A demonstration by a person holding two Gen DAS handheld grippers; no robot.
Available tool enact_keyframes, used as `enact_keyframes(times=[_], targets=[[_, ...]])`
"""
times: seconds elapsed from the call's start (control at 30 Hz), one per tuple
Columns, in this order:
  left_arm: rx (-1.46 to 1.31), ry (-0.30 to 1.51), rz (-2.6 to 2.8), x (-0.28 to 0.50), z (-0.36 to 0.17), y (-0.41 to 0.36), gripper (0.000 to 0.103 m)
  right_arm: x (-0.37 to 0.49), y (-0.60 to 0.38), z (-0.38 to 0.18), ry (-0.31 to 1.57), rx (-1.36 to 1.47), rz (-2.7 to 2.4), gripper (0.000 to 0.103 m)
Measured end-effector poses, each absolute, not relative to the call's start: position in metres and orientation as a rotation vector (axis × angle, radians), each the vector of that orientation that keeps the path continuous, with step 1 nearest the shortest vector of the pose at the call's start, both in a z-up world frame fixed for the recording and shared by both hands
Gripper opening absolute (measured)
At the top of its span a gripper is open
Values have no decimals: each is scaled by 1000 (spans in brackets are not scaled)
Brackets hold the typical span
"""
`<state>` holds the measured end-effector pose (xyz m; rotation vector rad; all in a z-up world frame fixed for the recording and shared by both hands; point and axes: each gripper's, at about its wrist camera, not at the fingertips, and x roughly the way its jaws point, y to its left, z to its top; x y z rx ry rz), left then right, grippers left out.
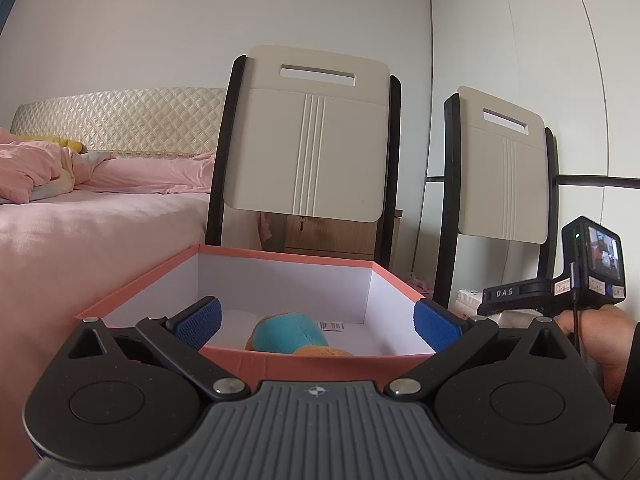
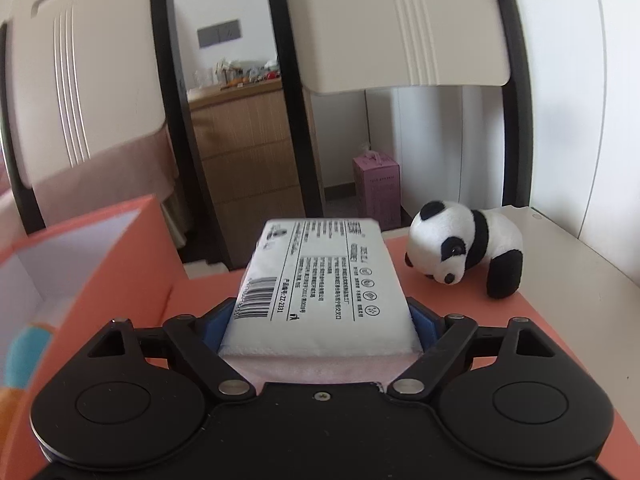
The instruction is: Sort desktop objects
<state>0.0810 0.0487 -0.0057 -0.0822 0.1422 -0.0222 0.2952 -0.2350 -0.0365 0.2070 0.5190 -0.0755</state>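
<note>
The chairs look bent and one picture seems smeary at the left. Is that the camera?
Yes. In the left wrist view the fisheye lens bows the chair backs and wall lines, though all is sharp. In the right wrist view the orange box at left is blurred, while the tissue pack and panda stay fairly crisp. Soft daylight, no glare.

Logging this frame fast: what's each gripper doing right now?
Left gripper: open, holding nothing, at the near wall of the orange box.
Right gripper: shut on the tissue pack.
</note>
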Motion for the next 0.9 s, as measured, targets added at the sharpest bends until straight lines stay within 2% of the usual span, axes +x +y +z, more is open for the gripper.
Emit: enact_keyframes(times=[0.43,0.47,0.53,0.8,0.9], targets=[[-88,130,-21,79,-3,49,103,264,-233,11,386,255,-7,77],[-88,131,-21,79,-3,49,103,262,-233,11,390,250,-7,61],[-89,132,-22,79,-3,49,103,260,-236,10,406,255,2,16],[-86,128,-24,77,-3,48,103,247,-258,1,466,262,-12,17],[-84,130,-25,76,-3,47,103,243,-260,1,455,260,-13,25]])
